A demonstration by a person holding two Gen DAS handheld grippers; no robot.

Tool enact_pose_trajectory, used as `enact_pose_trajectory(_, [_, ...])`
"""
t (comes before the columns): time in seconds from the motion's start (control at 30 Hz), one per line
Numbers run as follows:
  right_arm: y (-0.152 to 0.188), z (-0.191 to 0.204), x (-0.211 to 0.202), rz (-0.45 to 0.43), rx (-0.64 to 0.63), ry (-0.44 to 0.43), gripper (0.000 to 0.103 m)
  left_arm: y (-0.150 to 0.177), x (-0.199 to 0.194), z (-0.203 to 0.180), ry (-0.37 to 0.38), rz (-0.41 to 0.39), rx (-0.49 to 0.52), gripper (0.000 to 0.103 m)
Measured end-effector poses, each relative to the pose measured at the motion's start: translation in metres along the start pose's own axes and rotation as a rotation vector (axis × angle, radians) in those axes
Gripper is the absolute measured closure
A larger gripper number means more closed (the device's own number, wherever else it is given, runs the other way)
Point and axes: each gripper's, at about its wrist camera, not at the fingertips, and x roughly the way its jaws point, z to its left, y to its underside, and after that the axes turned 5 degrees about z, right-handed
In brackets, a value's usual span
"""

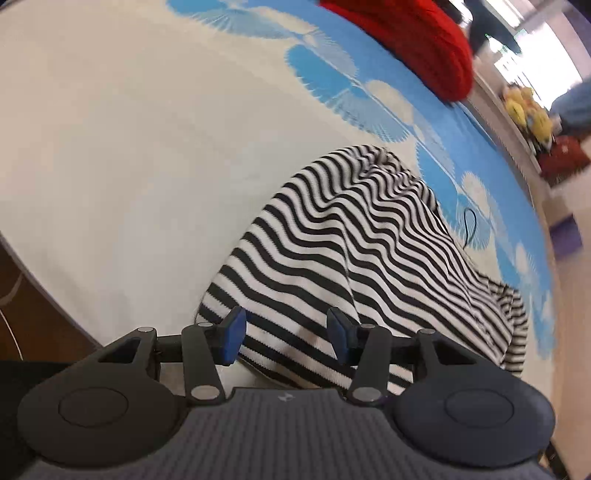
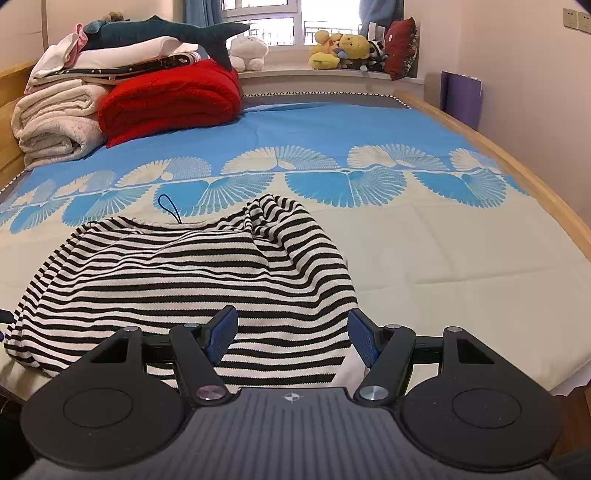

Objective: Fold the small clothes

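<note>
Looking along your right gripper (image 2: 291,334), you have its 2 blue-padded fingers (image 2: 221,334) spread wide, with the striped garment (image 2: 192,269) lying rumpled on the bed sheet (image 2: 461,251) between and beyond them; the pads seem clear of the cloth, though the near hem is partly hidden by the gripper body, so contact there is hard to judge. A thin black cord loop (image 2: 168,206) pokes out just past the garment's far edge. Further beyond the fingertips sit a folded red blanket (image 2: 173,96), a stack of pale bedding (image 2: 55,110) with a plush shark (image 2: 166,35) on top, and stuffed toys (image 2: 343,50) on the window ledge.

Your left gripper (image 1: 286,334) also has its fingers (image 1: 232,336) parted, over the garment's near corner, pinching nothing. That view is tilted and slightly blurred.
</note>
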Motion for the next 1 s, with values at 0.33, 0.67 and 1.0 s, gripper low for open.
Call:
enact_pose_trajectory(0.33, [-0.003, -0.007, -0.002, -0.012, 0.039, -0.012, 0.035, -0.002, 0.020, 0.017, -0.044, 0.080, -0.094, 0.048])
enact_pose_trajectory(0.67, [-0.009, -0.016, -0.002, -0.024, 0.091, -0.018, 0.035, 0.005, 0.030, 0.008, -0.050, 0.071, -0.058, 0.076])
enact_pose_trajectory(1.0, [-0.023, -0.038, -0.019, -0.158, 0.156, 0.188, 0.035, 0.018, -0.014, -0.053, -0.112, -0.128, 0.251, 0.098])
